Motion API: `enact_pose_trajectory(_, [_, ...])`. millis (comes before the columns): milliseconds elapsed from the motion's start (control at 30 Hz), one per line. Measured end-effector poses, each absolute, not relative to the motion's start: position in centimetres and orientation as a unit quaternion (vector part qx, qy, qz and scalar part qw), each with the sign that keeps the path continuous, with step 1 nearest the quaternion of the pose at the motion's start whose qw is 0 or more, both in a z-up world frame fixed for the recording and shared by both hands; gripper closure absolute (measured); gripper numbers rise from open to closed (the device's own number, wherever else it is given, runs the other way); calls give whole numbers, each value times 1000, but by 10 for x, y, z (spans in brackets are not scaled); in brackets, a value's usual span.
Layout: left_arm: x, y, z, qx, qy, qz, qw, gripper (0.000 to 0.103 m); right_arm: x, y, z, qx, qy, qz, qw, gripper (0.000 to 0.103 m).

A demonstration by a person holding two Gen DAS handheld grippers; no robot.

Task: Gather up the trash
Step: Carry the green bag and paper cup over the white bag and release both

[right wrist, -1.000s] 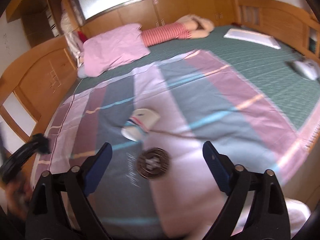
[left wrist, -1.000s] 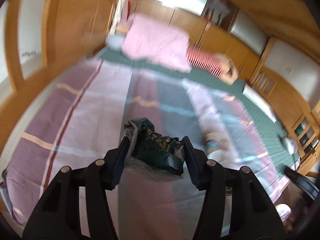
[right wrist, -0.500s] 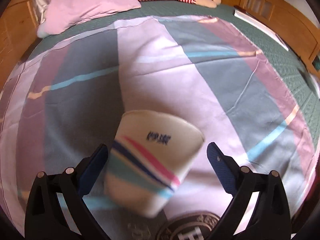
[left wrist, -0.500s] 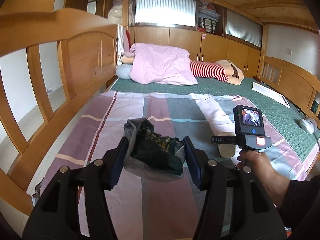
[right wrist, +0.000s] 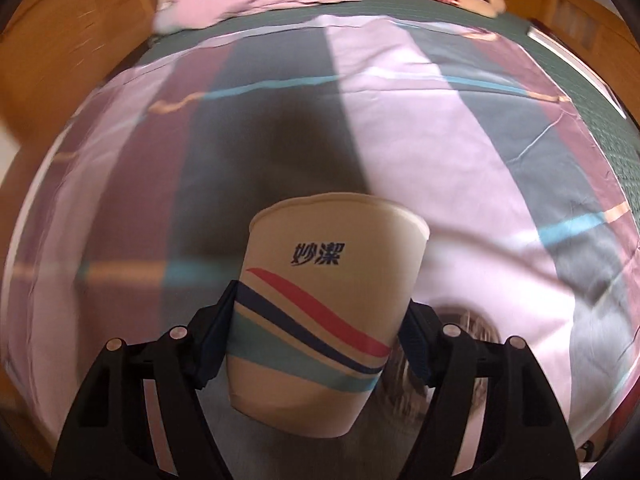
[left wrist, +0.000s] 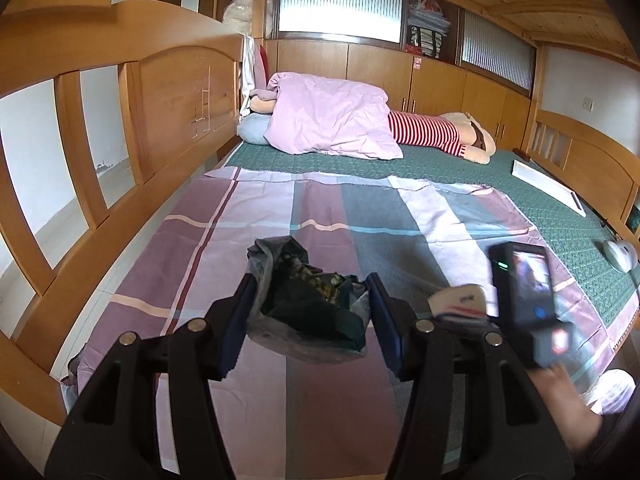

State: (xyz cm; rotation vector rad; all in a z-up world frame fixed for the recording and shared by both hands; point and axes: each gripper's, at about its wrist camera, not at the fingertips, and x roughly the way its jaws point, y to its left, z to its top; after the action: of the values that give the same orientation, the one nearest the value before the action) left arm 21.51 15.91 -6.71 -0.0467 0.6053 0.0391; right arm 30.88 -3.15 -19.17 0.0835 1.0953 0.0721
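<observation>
Lit by soft daylight through the frosted window (left wrist: 340, 12) at the far wall; slightly blown out there. Strong fisheye bending at wooden bed rail (left wrist: 100, 128) and black corner vignetting. Motion-blurred around the handheld camera (left wrist: 524, 284). In right wrist view, smeared striped sheet (right wrist: 440, 128), sharp paper cup (right wrist: 324, 304), dark shadow beyond it.

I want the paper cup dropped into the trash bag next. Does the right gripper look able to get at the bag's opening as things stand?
Probably yes. The right gripper is shut on the paper cup, and the left gripper holds the trash bag close beside it, mouth facing up, with nothing between them.
</observation>
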Motion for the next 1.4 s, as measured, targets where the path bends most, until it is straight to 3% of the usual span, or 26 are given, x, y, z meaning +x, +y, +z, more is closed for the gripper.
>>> enact_pose_trajectory(300, [196, 147, -64, 13, 263, 44, 964, 47, 201, -80, -92, 34, 416, 64, 907, 31])
enact_pose_trajectory(600, [91, 60, -21, -8, 221, -2, 975, 47, 89, -174, -24, 54, 319, 41, 945, 31])
enact_pose_trajectory(900, [24, -32, 9, 31, 189, -67, 979, 47, 6, -230, 4, 64, 258, 48, 963, 31])
enact_pose_trajectory(1400, [-12, -78, 23, 20, 200, -83, 976, 47, -41, -262, 15, 27, 227, 39, 973, 30])
